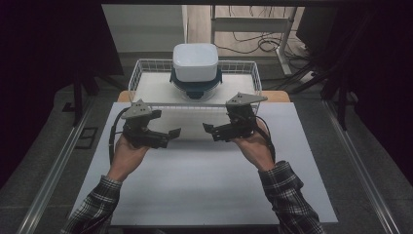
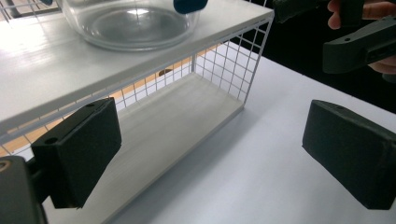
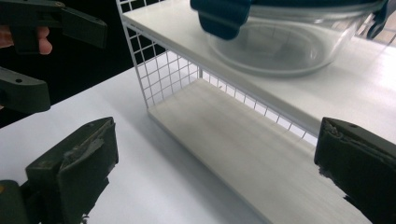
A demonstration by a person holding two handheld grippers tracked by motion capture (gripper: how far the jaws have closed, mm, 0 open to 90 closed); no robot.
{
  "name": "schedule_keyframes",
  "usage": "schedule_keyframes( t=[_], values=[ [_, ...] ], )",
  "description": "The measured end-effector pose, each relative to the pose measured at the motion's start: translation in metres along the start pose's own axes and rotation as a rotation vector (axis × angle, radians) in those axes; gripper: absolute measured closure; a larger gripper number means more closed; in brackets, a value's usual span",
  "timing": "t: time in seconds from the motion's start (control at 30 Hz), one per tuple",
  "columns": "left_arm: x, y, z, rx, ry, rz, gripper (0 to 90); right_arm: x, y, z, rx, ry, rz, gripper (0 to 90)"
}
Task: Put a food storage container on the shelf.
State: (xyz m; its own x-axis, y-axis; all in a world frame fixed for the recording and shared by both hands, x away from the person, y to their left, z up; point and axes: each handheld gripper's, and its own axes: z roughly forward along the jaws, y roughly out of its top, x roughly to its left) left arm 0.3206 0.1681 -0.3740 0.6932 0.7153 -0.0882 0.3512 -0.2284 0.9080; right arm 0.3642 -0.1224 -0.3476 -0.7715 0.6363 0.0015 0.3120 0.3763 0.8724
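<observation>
Both the left gripper (image 1: pixel 171 137) and right gripper (image 1: pixel 210 132) are hovering wide open, empty, before the white wire shelf (image 1: pixel 146 87); the lidded glass bowl (image 1: pixel 195 87) is sitting atop it, awaiting an approach and grasp.

Showing: two grippers, left gripper (image 1: pixel 168 135) and right gripper (image 1: pixel 210 130); one wire shelf (image 1: pixel 141 73); one glass bowl (image 1: pixel 196 87); one white container (image 1: pixel 195 61).
</observation>
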Motion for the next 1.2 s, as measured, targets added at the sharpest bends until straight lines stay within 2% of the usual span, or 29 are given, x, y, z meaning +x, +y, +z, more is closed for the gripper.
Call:
schedule_keyframes(
  t=[0.6, 1.0, 1.2],
  values=[
    [-0.014, -0.030, -0.004, 0.005, 0.009, 0.010, 3.5, 0.008, -0.033, -0.007, -0.001, 0.004, -0.005, 0.0],
    [-0.021, -0.054, -0.003, 0.004, 0.020, -0.006, 3.1, 0.016, -0.053, -0.009, -0.004, 0.005, -0.024, 0.0],
    [-0.025, -0.065, -0.001, 0.007, 0.024, -0.015, 2.9, 0.018, -0.063, -0.010, -0.003, 0.006, -0.018, 0.0]
  ],
)
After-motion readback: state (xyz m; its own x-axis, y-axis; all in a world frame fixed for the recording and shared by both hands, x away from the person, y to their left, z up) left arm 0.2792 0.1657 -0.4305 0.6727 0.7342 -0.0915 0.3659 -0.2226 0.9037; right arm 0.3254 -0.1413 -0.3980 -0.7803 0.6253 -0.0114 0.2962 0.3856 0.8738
